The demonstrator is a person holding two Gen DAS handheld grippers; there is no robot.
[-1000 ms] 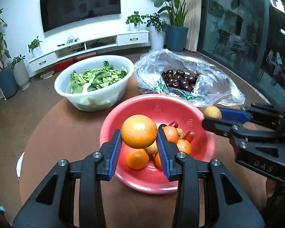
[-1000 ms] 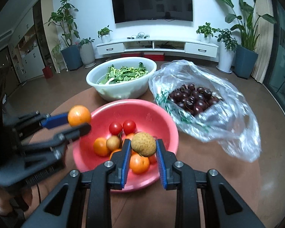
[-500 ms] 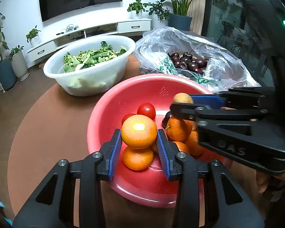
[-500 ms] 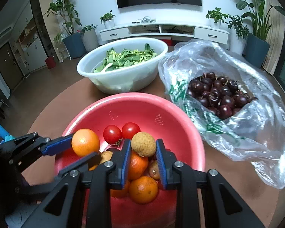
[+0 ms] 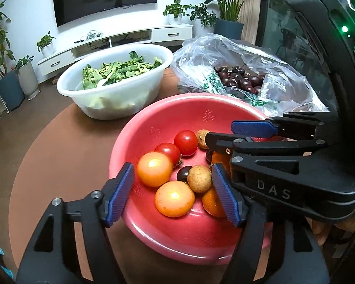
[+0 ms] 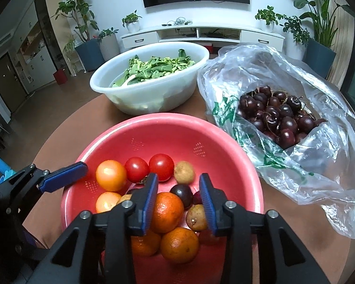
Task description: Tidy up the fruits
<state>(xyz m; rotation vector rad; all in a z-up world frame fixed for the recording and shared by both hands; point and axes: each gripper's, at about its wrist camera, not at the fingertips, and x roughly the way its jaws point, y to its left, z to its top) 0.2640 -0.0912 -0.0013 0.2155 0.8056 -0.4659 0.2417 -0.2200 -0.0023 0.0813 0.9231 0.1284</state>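
A red bowl (image 5: 177, 108) (image 6: 153, 127) holds oranges, two red tomatoes (image 6: 161, 166), brown longans (image 6: 183, 171) and a dark cherry (image 6: 181, 193). My left gripper (image 5: 172, 196) is open over the bowl's near side, and an orange (image 5: 154, 169) lies in the bowl between its pads. My right gripper (image 6: 178, 201) is open above the fruit pile, over a large orange (image 6: 166, 209). In the left wrist view the right gripper (image 5: 221, 132) reaches in from the right, with a longan (image 5: 202, 138) by its tips.
A white basin of green leaves (image 5: 116, 71) (image 6: 151, 71) stands behind the bowl. A clear plastic bag of dark cherries (image 6: 274, 116) (image 5: 239, 80) lies at the right. All rest on a round brown table (image 5: 59, 146).
Both grippers opened. The left one let go of its orange and the right one let go of its longan; both fruits now lie in the red bowl. Both grippers moved closer over the bowl.
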